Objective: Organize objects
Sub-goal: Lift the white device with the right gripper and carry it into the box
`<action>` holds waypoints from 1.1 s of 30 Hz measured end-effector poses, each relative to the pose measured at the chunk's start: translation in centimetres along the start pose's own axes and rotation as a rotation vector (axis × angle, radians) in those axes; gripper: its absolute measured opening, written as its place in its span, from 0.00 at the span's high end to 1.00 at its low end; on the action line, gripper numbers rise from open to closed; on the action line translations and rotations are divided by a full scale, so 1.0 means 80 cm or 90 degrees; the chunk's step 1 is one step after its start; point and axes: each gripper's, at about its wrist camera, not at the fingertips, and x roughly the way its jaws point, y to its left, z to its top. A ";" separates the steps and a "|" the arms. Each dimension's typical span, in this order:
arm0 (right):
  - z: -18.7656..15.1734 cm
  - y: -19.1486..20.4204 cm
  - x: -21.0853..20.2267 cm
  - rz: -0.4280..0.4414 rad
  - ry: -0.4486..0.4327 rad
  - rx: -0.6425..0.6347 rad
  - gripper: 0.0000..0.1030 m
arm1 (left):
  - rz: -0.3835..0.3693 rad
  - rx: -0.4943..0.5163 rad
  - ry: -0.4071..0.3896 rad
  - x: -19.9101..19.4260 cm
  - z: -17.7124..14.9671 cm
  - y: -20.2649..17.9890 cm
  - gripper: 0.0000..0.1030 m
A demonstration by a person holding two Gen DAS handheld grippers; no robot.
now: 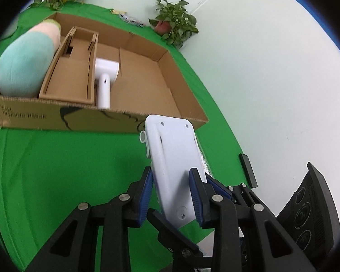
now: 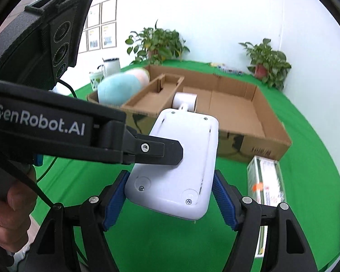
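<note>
A flat white plastic device (image 1: 173, 158) with screws in its back is held off the green cloth (image 1: 68, 170) by both grippers. My left gripper (image 1: 171, 195) is shut on its thin sides near one end. My right gripper (image 2: 170, 200) is shut across the wide body of the device (image 2: 183, 163), blue pads pressing both long edges. A black finger (image 2: 167, 150) of the left gripper lies over the device's back. Ahead stands an open cardboard box (image 1: 188, 104) holding a teal and pink plush (image 1: 25, 68), a white handled tool (image 1: 104, 79) and a cardboard insert (image 1: 68, 83).
A long boxed item (image 2: 266, 181) lies on the cloth right of the box (image 2: 274, 124). Potted plants (image 2: 267, 61) stand at the back, with a white jug (image 2: 111, 66) and a cup at the far left. A person's hand (image 2: 9, 215) grips the left handle.
</note>
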 end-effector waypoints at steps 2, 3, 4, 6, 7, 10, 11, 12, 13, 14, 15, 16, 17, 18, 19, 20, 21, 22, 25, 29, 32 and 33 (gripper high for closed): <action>0.005 -0.004 -0.014 -0.003 -0.009 -0.001 0.32 | -0.001 0.010 -0.007 -0.003 0.008 -0.005 0.70; 0.008 -0.005 -0.018 -0.006 -0.014 -0.002 0.32 | -0.002 0.014 -0.010 -0.004 0.011 -0.008 0.70; 0.012 -0.006 -0.023 -0.008 -0.018 -0.002 0.32 | -0.003 0.018 -0.014 -0.006 0.014 -0.011 0.70; 0.025 -0.010 -0.026 -0.012 -0.029 -0.001 0.32 | -0.003 0.026 -0.021 -0.004 0.026 -0.020 0.70; 0.031 -0.011 -0.027 -0.013 -0.034 -0.001 0.32 | -0.002 0.030 -0.025 -0.006 0.032 -0.024 0.70; 0.054 -0.016 -0.033 -0.019 -0.056 -0.004 0.32 | -0.001 0.046 -0.039 -0.011 0.053 -0.031 0.70; 0.061 -0.018 -0.035 -0.020 -0.063 -0.005 0.32 | 0.001 0.053 -0.044 -0.011 0.060 -0.036 0.70; 0.068 -0.019 -0.037 -0.023 -0.069 -0.007 0.32 | 0.003 0.062 -0.049 -0.013 0.068 -0.041 0.70; 0.073 -0.020 -0.039 -0.024 -0.075 -0.006 0.32 | 0.004 0.067 -0.051 -0.014 0.073 -0.044 0.70; 0.080 -0.022 -0.039 -0.025 -0.079 -0.004 0.32 | 0.005 0.070 -0.053 -0.012 0.082 -0.047 0.70; 0.087 -0.024 -0.039 -0.026 -0.082 -0.003 0.32 | 0.005 0.073 -0.055 -0.011 0.090 -0.049 0.70; 0.092 -0.026 -0.039 -0.028 -0.085 -0.002 0.32 | 0.005 0.076 -0.056 -0.011 0.095 -0.051 0.70; 0.097 -0.028 -0.039 -0.028 -0.088 0.000 0.32 | 0.005 0.078 -0.058 -0.010 0.101 -0.052 0.70; 0.103 -0.031 -0.037 -0.029 -0.089 0.002 0.32 | 0.006 0.081 -0.058 -0.008 0.108 -0.054 0.70; 0.108 -0.033 -0.038 -0.030 -0.090 0.004 0.32 | 0.004 0.083 -0.059 -0.024 0.103 -0.063 0.70; 0.112 -0.035 -0.038 -0.031 -0.091 0.006 0.32 | 0.004 0.084 -0.058 -0.021 0.109 -0.064 0.70; 0.116 -0.038 -0.037 -0.032 -0.090 0.008 0.32 | 0.005 0.086 -0.056 -0.018 0.114 -0.064 0.70; 0.119 -0.040 -0.036 -0.032 -0.090 0.010 0.32 | 0.006 0.087 -0.054 -0.015 0.119 -0.064 0.70; 0.127 -0.049 -0.030 -0.030 -0.083 0.019 0.32 | 0.008 0.089 -0.044 -0.003 0.129 -0.063 0.70; 0.130 -0.062 -0.017 -0.032 -0.072 0.034 0.32 | 0.007 0.089 -0.030 0.013 0.142 -0.061 0.70; 0.128 -0.064 -0.015 -0.033 -0.063 0.044 0.32 | 0.008 0.084 -0.019 0.026 0.151 -0.058 0.70; 0.129 -0.066 -0.011 -0.033 -0.059 0.046 0.32 | 0.008 0.083 -0.016 0.029 0.153 -0.057 0.70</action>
